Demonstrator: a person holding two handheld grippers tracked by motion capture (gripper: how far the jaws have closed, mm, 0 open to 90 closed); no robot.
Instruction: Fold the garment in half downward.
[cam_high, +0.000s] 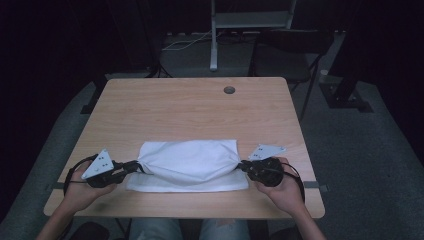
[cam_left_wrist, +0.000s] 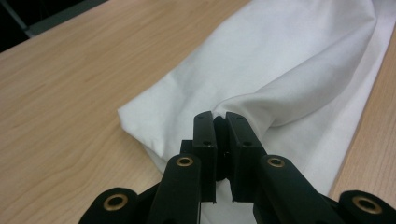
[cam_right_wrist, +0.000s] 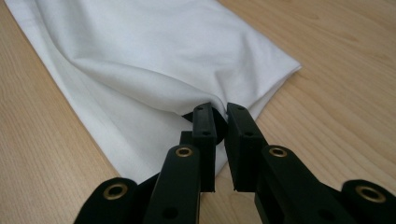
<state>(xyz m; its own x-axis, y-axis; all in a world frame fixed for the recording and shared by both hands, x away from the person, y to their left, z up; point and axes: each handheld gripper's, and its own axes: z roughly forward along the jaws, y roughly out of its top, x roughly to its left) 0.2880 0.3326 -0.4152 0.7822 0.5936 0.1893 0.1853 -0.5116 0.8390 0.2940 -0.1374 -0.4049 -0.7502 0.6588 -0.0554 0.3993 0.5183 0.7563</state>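
A white cloth (cam_high: 189, 164) lies folded on the near half of the wooden table (cam_high: 190, 107). My left gripper (cam_high: 136, 166) pinches the cloth's left end, and its jaws are shut on a gathered fold of the cloth (cam_left_wrist: 261, 100). At the right end my right gripper (cam_high: 242, 166) is shut on the cloth (cam_right_wrist: 154, 70) in the same way. The pinched upper layer is lifted slightly off the lower layer, which lies flat. In the left gripper view the left gripper (cam_left_wrist: 220, 116) grips the fold at its tips; in the right gripper view the right gripper (cam_right_wrist: 218, 109) does likewise.
A round cable hole (cam_high: 229, 90) sits near the table's far edge. Beyond the table stand a desk frame (cam_high: 215, 35) and a dark chair (cam_high: 290, 55) on grey floor. The table's far half is bare wood.
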